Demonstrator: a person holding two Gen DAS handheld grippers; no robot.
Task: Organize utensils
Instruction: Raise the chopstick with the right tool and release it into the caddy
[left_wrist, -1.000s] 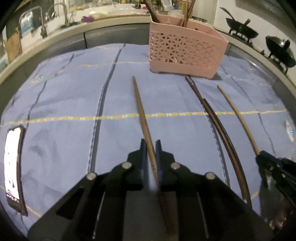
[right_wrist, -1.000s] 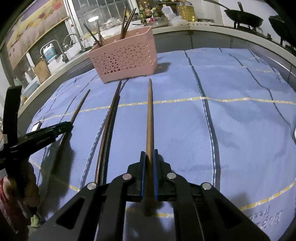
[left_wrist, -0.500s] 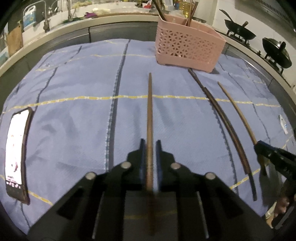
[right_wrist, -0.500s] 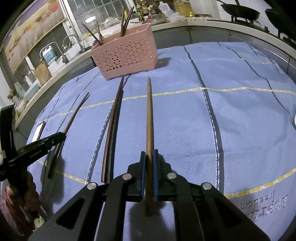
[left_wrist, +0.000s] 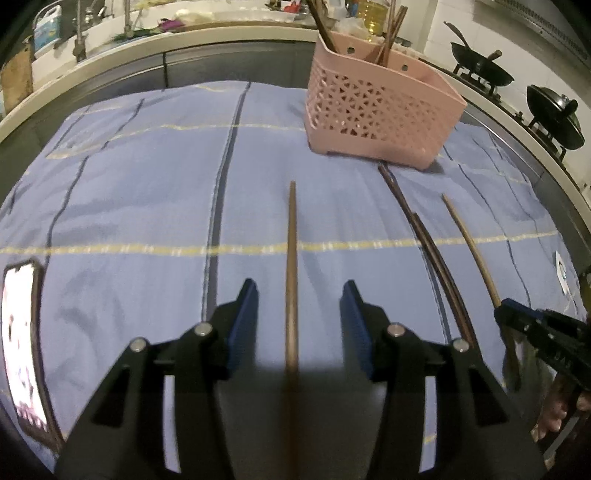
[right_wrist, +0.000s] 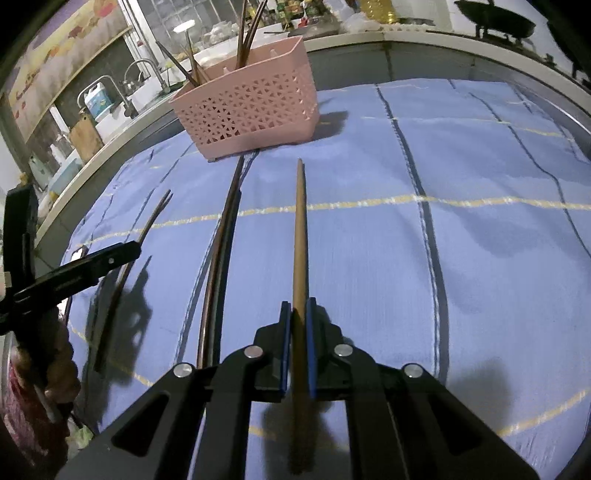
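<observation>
A pink perforated basket (left_wrist: 380, 110) holding several chopsticks stands at the far side of the blue cloth; it also shows in the right wrist view (right_wrist: 251, 107). My left gripper (left_wrist: 298, 302) is open, and a brown chopstick (left_wrist: 291, 258) lies on the cloth between its fingers. My right gripper (right_wrist: 296, 317) is shut on a light brown chopstick (right_wrist: 300, 236) that points toward the basket. Two dark chopsticks (left_wrist: 428, 251) lie side by side between the two grippers, also seen in the right wrist view (right_wrist: 221, 251).
A phone (left_wrist: 22, 343) with a lit screen lies at the cloth's left edge. Woks (left_wrist: 480, 74) sit on a stove at the right. A sink with taps (right_wrist: 140, 85) runs along the back counter. The blue striped cloth (left_wrist: 147, 184) covers the table.
My left gripper has opened and let go of its chopstick, which now lies on the cloth between the fingers. My right gripper stays shut on its chopstick.
</observation>
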